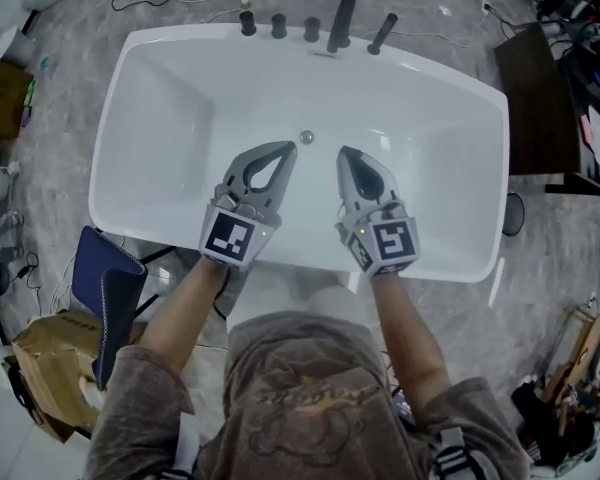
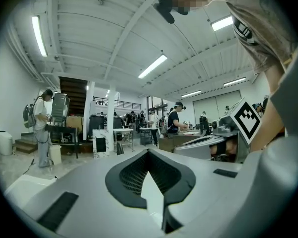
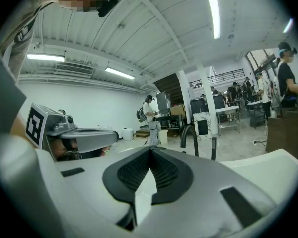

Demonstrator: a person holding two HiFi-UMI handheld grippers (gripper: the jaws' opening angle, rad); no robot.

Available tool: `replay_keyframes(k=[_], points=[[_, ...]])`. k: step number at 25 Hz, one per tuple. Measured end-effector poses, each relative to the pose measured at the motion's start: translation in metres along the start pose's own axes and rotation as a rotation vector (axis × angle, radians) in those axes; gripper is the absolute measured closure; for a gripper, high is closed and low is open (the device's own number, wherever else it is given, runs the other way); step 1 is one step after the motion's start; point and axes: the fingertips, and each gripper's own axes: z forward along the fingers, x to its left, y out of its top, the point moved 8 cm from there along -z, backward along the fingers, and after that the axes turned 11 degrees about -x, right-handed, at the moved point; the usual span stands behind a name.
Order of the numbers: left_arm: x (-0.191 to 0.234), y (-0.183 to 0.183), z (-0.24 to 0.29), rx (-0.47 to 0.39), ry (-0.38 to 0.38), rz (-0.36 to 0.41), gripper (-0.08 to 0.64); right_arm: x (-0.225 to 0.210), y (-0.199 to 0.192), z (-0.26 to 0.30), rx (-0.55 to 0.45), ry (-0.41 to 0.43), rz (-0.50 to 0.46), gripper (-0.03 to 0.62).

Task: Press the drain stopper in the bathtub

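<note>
Brown patterned shirt (image 1: 300, 398) fills the bottom of the head view, on the near side of the white bathtub (image 1: 160, 108), and two bare forearms reach from it over the tub's near rim. Off the tub's near left corner a dark blue cloth item (image 1: 105, 283) stands on the grey floor (image 1: 70, 138). Over the near half of the tub, left of its middle, the left tool (image 1: 288, 148) points toward the far rim with its marker cube above the near rim. Its jaws are closed tip to tip and grip nothing. The left gripper view shows the same: the left tool (image 2: 148, 150) has its dark pads meeting at the tips, with only an empty hollow behind them. The drain stopper (image 1: 306, 137), a small round metal disc, sits on the tub floor at about the tub's middle. It lies just beyond and between the two tool tips, and neither tip touches it. Right of the tub's middle the right tool (image 1: 342, 151) lies alongside the left one, its jaws also brought together on nothing, as the right gripper view of the right tool (image 3: 150, 149) confirms. A black faucet (image 1: 340, 20) and a row of black knobs stand on the tub's far rim. A dark cabinet (image 1: 535, 98) stands off the tub's right end.
</note>
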Motion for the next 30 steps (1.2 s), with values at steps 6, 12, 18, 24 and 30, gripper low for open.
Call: replay_keyframes(k=[6, 12, 18, 24, 30], points=[[0.020, -0.038, -0.002, -0.007, -0.008, -0.030, 0.555, -0.001, -0.036, 0.015, 0.011, -0.026, -0.014, 0.594], [0.040, -0.079, 0.003, -0.031, -0.020, -0.048, 0.555, -0.001, -0.074, 0.038, 0.026, -0.021, -0.020, 0.594], [0.053, -0.123, 0.012, -0.043, -0.043, -0.030, 0.555, -0.010, -0.115, 0.054, 0.025, -0.023, -0.024, 0.594], [0.060, -0.165, 0.018, -0.046, -0.052, -0.035, 0.554, -0.022, -0.154, 0.066, 0.041, -0.040, -0.023, 0.594], [0.064, -0.204, 0.020, -0.061, -0.034, -0.071, 0.555, -0.028, -0.195, 0.075, 0.051, -0.031, -0.022, 0.594]])
